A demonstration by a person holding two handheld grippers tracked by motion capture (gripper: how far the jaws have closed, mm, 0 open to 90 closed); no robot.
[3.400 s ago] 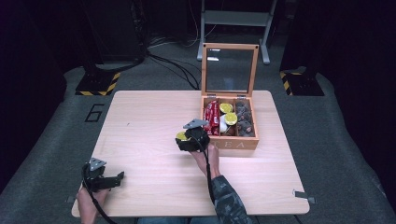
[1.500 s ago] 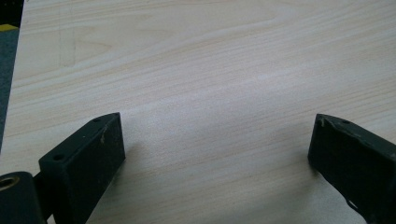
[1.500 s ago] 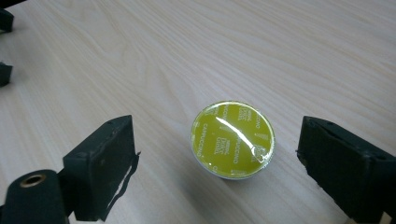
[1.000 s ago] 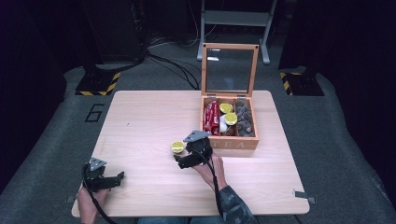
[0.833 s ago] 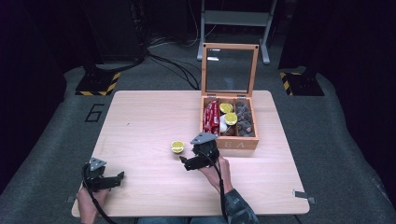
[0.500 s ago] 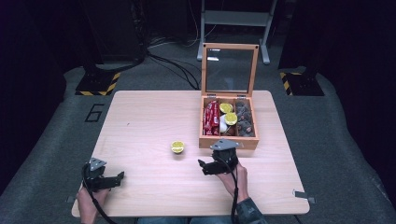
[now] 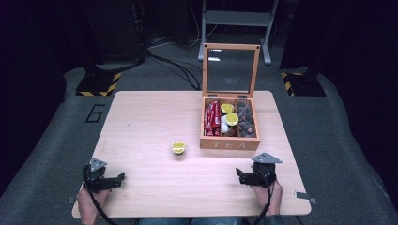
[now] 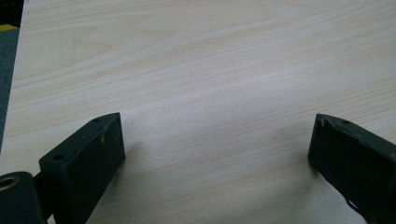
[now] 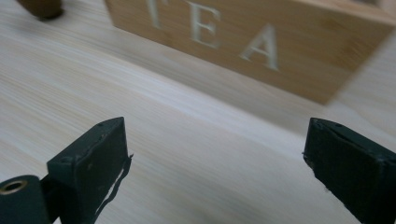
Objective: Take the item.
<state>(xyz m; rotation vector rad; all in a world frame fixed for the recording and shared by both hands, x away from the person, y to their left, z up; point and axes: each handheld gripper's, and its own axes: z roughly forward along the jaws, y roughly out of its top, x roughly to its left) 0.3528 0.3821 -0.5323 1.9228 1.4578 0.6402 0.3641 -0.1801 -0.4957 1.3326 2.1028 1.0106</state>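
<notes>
A lemon half (image 7: pixel 178 147) lies cut side up on the wooden table (image 7: pixel 150 117), left of the tea box. The wooden box (image 7: pixel 229 140) marked TEA stands with its glass lid (image 7: pixel 231 70) raised; its front wall (image 9: pixel 261 42) is close ahead in the right gripper view. Inside are red packets (image 7: pixel 212 117), two more lemon halves (image 7: pixel 230 113) and dark pieces (image 7: pixel 245 121). My right gripper (image 7: pixel 244 178) rests near the front edge below the box, jaws wide open (image 9: pixel 215 127) and empty. My left gripper (image 7: pixel 115 180) sits at the front left, open (image 8: pixel 217 123) over bare wood.
The table's left edge and the grey floor (image 8: pixel 7 70) show in the left gripper view. A dark blurred round thing (image 9: pixel 42 7) sits at the top left of the right gripper view. Black stands (image 7: pixel 101 79) and cables (image 7: pixel 173 65) lie on the floor behind the table.
The right gripper carried the lemon half to the table left of the box, let it go, and drew back right toward the front edge. The left gripper stayed still.
</notes>
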